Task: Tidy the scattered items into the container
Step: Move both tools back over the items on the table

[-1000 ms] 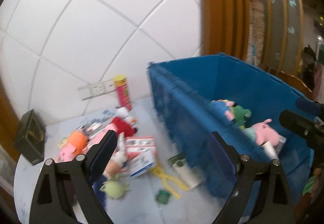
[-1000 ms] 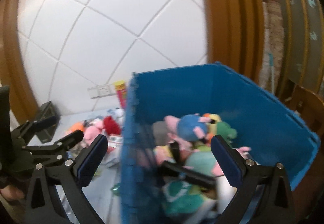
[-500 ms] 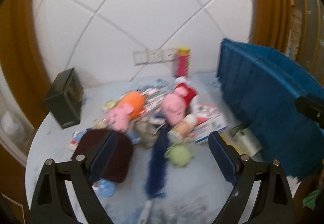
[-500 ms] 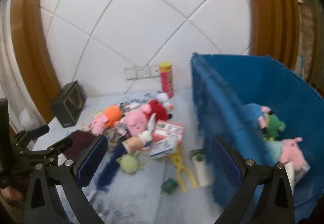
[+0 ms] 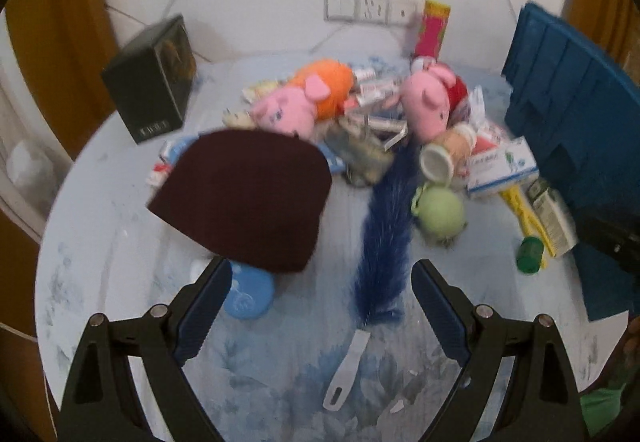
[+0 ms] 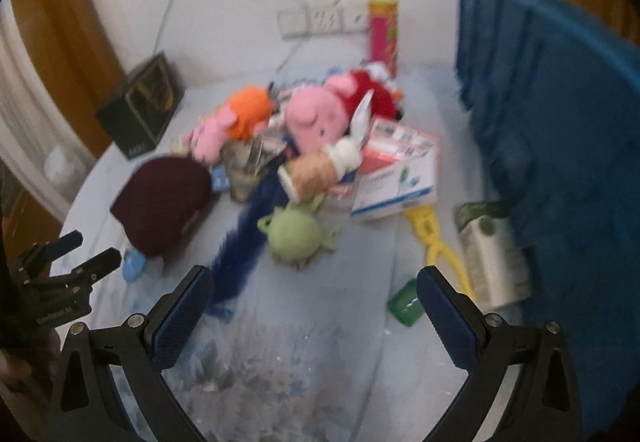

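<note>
A pile of items lies on the round pale-blue table [image 5: 100,234]: a dark maroon hat [image 5: 244,194], a blue furry strip [image 5: 384,234], a green plush [image 5: 440,210], two pink pig plushes [image 5: 424,102], boxes and a yellow tool. The blue container [image 5: 572,114] stands at the right; it also shows in the right wrist view [image 6: 560,122]. My left gripper [image 5: 320,274] is open and empty, above the table just short of the hat. My right gripper [image 6: 312,278] is open and empty, near the green plush [image 6: 296,234].
A black box [image 5: 152,82] stands at the back left. A pink and yellow tube [image 5: 432,26] stands by the wall sockets. A metal peeler [image 5: 348,370] and a blue disc [image 5: 248,294] lie near my left gripper. The left gripper shows in the right wrist view [image 6: 68,262].
Both grippers have swung left, away from the blue container, and come down toward the pile of items on the table. Both stay open and empty.
</note>
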Tool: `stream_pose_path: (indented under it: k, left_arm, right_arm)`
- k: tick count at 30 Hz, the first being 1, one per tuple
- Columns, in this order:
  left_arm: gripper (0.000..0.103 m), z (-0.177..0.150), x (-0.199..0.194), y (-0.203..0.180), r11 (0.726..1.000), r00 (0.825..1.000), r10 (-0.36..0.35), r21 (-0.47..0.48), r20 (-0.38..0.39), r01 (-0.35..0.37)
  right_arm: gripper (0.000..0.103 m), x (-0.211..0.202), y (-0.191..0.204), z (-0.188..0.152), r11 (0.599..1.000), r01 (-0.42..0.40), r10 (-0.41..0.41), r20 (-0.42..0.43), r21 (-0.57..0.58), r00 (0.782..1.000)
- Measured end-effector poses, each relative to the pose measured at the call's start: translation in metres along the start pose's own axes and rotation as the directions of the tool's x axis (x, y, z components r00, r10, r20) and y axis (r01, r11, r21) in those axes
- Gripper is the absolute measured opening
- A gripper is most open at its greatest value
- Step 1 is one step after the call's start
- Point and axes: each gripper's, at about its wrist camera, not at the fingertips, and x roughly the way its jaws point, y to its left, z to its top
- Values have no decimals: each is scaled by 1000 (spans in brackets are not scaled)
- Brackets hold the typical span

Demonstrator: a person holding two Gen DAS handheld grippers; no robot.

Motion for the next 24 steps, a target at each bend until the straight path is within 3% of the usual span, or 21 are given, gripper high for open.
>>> stream_pose_path:
  k: [9,13,19,24]
  left_arm:
    - [92,3,46,-43,998,998,-23,54,-59,26]
    - [92,10,65,-67,989,995,-73,125,-72,82]
    - [92,24,101,-111,943,985,-137,289,-110,163]
    - [92,34,129,-138,907,978,-164,369,-130,201]
  right_arm:
    - [103,48,-47,-24,996,42,-34,-92,84,995]
    - [103,56,-70,-37,981,96,-77,-114,169,990]
    - [103,64,-92,-61,936,189,-150,-150,297,977]
    - [103,67,-103,-70,894,241,-200,-144,377,969]
